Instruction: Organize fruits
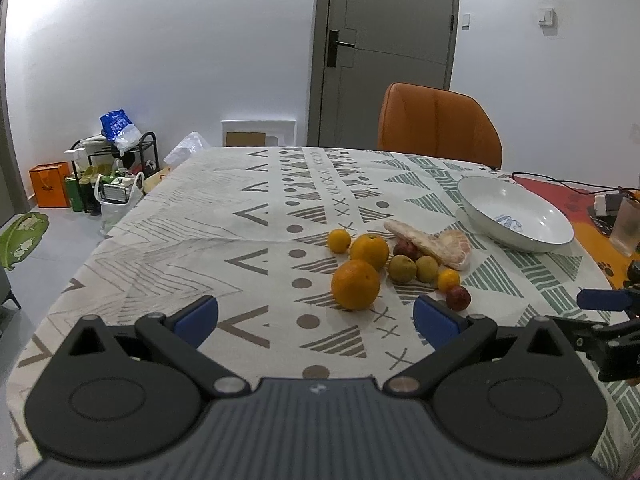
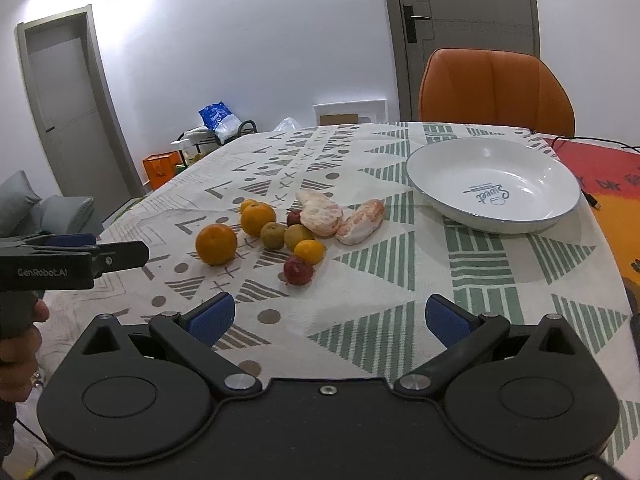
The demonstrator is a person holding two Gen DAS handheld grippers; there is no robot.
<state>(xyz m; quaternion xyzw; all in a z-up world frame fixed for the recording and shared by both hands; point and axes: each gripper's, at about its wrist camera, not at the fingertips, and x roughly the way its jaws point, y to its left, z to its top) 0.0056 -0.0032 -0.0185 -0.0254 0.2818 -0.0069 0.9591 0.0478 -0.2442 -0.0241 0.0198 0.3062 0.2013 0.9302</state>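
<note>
White bowl (image 2: 552, 216) empty | fruits (image 2: 280, 232) beside | both hand-held grippers (image 1: 316, 320) (image 2: 328, 320) agape | glass (image 1: 628, 228) cropped

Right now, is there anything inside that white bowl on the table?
No fruit: the white bowl holds only a printed "Sweet" design on its bottom. The fruits lie on the tablecloth beside it. The near inner wall is hidden behind the rim.

Background stuff: an orange chair (image 2: 496, 88) pushed up to the far edge of the table (image 2: 400, 320), a grey door (image 1: 394, 40) behind it, plus an orange paper bag (image 1: 50, 185) and what looks like a cluttered shoe rack (image 1: 116, 156) on the floor.
</note>
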